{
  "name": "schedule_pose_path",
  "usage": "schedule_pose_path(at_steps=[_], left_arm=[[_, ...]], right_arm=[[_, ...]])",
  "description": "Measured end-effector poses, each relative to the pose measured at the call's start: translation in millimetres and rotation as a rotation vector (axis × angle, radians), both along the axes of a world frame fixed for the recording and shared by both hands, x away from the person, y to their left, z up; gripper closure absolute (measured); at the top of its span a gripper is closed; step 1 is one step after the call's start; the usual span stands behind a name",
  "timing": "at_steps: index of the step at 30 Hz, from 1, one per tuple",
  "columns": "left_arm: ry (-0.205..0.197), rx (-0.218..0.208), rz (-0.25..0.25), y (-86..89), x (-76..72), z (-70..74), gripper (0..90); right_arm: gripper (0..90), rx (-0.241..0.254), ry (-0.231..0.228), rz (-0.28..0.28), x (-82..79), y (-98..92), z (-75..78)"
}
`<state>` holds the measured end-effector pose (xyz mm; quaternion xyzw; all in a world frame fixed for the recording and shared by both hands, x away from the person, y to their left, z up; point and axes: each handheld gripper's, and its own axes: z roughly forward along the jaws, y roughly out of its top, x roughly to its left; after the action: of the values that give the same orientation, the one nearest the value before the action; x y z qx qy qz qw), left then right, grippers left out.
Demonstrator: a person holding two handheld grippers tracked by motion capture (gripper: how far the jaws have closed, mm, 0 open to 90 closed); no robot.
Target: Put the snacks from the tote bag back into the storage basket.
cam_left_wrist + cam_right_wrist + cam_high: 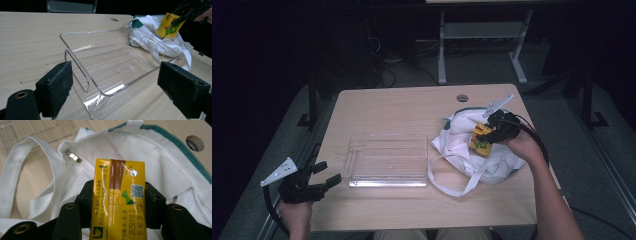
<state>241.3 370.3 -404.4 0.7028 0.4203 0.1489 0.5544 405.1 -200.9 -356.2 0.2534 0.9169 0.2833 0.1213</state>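
Observation:
A yellow drink carton (pixel 117 200) stands clamped between the two black jaws of my right gripper (pixel 117 206), which is shut on its sides. In the high view the carton (pixel 480 140) is held over a white cloth bag with green trim (pixel 462 137), with the right gripper (pixel 492 134) above it. The left gripper view shows the carton (pixel 170 26) raised above the bag (pixel 150 32). My left gripper (pixel 328 174) is open at the table's near left edge, its pads (pixel 56 87) wide apart and facing a clear plastic tray (pixel 112 67).
The clear tray (pixel 387 160) lies empty in the middle of the wooden table (pixel 412 107), left of the bag. A long white bag strap (pixel 452 187) loops toward the front edge. A round cable hole (pixel 462 98) sits near the table's far edge.

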Motion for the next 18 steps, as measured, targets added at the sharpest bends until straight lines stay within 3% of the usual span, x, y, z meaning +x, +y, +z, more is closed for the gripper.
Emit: schedule_pose_path(at_steps=[3, 18], left_arm=[[0.002, -0.005, 0.003, 0.2, -0.1, -0.2, 12.6], [0.002, -0.003, 0.002, -0.1, -0.1, -0.3, 12.6]], right_arm=[[52.0, 0.029, 0.006, 0.016, -2.0, 0.3, 8.8], [52.1, 0.008, 0.008, 0.025, -7.5, -0.8, 27.0]])
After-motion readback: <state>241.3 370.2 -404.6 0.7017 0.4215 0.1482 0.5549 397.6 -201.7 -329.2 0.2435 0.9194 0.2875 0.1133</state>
